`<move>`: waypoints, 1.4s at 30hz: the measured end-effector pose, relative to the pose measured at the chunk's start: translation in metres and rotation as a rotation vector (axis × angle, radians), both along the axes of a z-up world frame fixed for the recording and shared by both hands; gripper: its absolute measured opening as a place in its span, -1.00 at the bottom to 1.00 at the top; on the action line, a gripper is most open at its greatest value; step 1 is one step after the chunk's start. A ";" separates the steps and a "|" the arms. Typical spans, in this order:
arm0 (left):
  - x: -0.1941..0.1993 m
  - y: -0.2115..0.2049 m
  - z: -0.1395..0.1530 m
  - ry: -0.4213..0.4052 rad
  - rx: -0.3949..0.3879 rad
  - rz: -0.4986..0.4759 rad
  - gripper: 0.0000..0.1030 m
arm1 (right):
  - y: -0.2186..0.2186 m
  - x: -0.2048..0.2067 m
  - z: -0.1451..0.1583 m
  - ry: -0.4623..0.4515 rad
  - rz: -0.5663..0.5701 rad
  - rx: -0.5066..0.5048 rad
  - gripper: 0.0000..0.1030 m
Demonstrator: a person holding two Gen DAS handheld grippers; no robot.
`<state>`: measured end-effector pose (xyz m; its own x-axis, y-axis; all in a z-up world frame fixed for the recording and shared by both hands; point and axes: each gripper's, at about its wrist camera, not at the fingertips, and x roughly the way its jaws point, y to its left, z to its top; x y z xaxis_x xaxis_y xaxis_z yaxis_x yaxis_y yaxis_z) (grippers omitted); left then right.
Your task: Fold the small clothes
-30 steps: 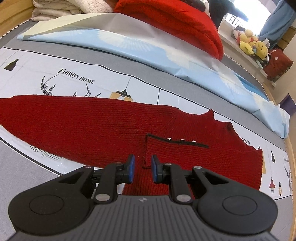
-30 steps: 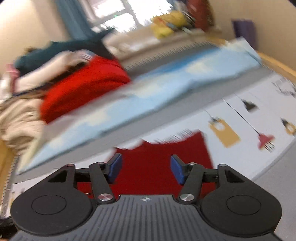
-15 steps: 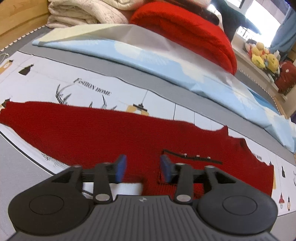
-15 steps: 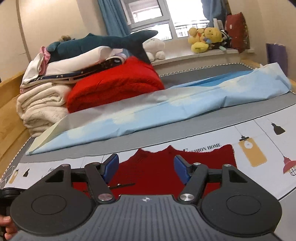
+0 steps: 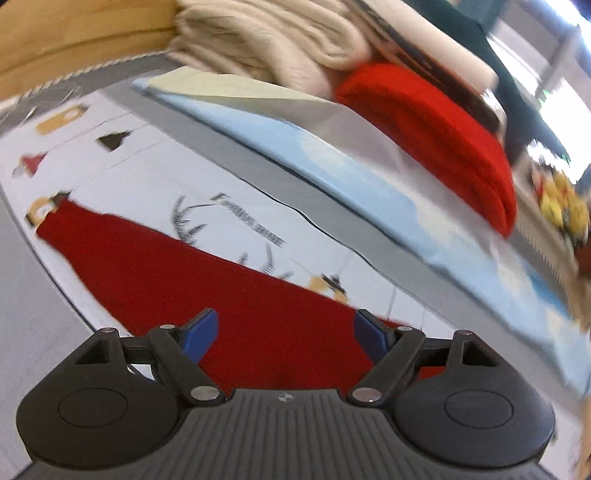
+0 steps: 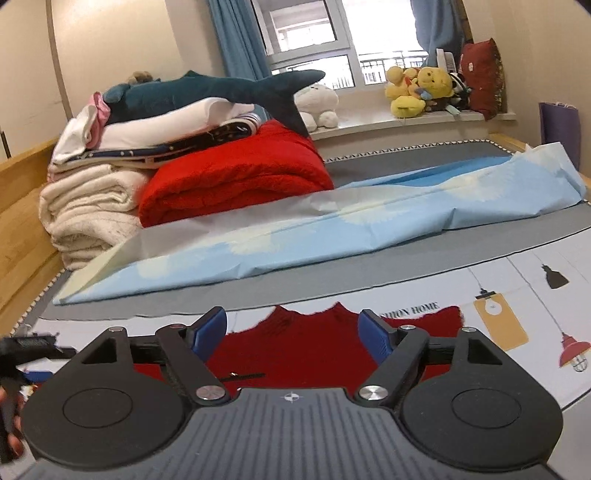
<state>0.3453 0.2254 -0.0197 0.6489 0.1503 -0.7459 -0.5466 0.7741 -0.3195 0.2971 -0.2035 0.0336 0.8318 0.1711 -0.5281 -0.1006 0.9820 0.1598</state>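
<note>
A dark red knitted garment (image 5: pixel 229 295) lies flat on the white printed mat (image 5: pixel 155 192), one long part reaching to the far left. My left gripper (image 5: pixel 284 334) is open and empty, held just above the garment's near edge. The view is blurred. In the right wrist view the same garment (image 6: pixel 295 343) shows its notched far edge and a thin black strip (image 6: pixel 243 376). My right gripper (image 6: pixel 291 332) is open and empty above it.
A light blue folded sheet (image 6: pixel 332 225) lies across the grey bed behind the mat. A stack of cream and red blankets (image 6: pixel 229 177) with a plush shark (image 6: pixel 221 88) stands at the back left. Soft toys (image 6: pixel 424 88) sit on the windowsill. A wooden bed rail (image 5: pixel 74 33) runs along the left.
My left gripper has opened wide and swung left, off the garment's black-trimmed part towards its long left end. My right gripper has steadied over the garment and stays open.
</note>
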 end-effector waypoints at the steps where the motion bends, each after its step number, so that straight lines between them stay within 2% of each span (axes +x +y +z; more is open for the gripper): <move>1: -0.002 0.011 -0.002 -0.005 -0.035 0.021 0.62 | -0.001 0.001 -0.001 0.007 -0.011 -0.008 0.54; 4: -0.010 0.045 -0.011 -0.028 -0.125 0.088 0.52 | -0.007 0.003 -0.002 0.034 -0.041 -0.018 0.54; 6: -0.015 0.062 -0.017 -0.033 -0.148 0.119 0.27 | -0.009 0.003 -0.003 0.040 -0.051 -0.022 0.53; 8: -0.020 0.080 -0.026 -0.046 -0.172 0.141 -0.16 | -0.010 0.004 -0.004 0.046 -0.052 -0.026 0.52; 10: -0.025 0.093 -0.034 -0.052 -0.209 0.169 -0.39 | -0.010 0.006 -0.006 0.053 -0.048 -0.031 0.47; 12: -0.031 0.110 -0.044 -0.081 -0.300 0.206 -0.42 | -0.009 0.007 -0.009 0.063 -0.037 -0.039 0.26; 16: -0.035 0.134 -0.059 -0.041 -0.332 0.276 -0.41 | -0.008 0.012 -0.014 0.095 -0.013 -0.031 -0.06; 19: -0.039 0.147 -0.078 -0.007 -0.405 0.322 -0.36 | -0.003 0.015 -0.018 0.113 0.001 -0.040 -0.09; 22: -0.042 0.156 -0.096 0.061 -0.453 0.369 -0.08 | 0.000 0.019 -0.022 0.131 0.005 -0.046 -0.09; 23: -0.043 0.159 -0.101 0.072 -0.464 0.382 -0.07 | 0.001 0.020 -0.023 0.140 0.005 -0.046 -0.09; 26: -0.045 0.165 -0.109 0.113 -0.456 0.409 -0.07 | 0.001 0.024 -0.028 0.162 0.004 -0.048 -0.09; 33: -0.041 0.164 -0.113 0.132 -0.439 0.415 -0.07 | 0.001 0.030 -0.039 0.216 0.002 -0.048 -0.08; 34: -0.041 0.163 -0.112 0.131 -0.433 0.411 -0.14 | 0.000 0.031 -0.039 0.222 0.003 -0.046 -0.08; 36: -0.038 0.161 -0.110 0.137 -0.410 0.399 -0.46 | 0.000 0.032 -0.041 0.229 0.003 -0.045 -0.08; 37: -0.037 0.160 -0.109 0.147 -0.383 0.396 -0.66 | -0.001 0.032 -0.041 0.232 0.003 -0.046 -0.08; 38: -0.036 0.157 -0.105 0.145 -0.357 0.395 -0.73 | -0.002 0.033 -0.042 0.235 0.002 -0.049 -0.08; 40: -0.033 0.147 -0.090 0.122 -0.284 0.376 -0.76 | -0.005 0.034 -0.044 0.245 -0.007 -0.050 -0.08; 42: -0.020 0.120 -0.054 0.057 -0.130 0.275 -0.77 | -0.010 0.035 -0.046 0.258 -0.020 -0.043 -0.07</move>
<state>0.3251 0.3451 -0.0735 0.5536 0.2156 -0.8044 -0.7497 0.5496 -0.3686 0.3320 -0.2137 -0.0125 0.6718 0.1287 -0.7295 -0.0421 0.9898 0.1358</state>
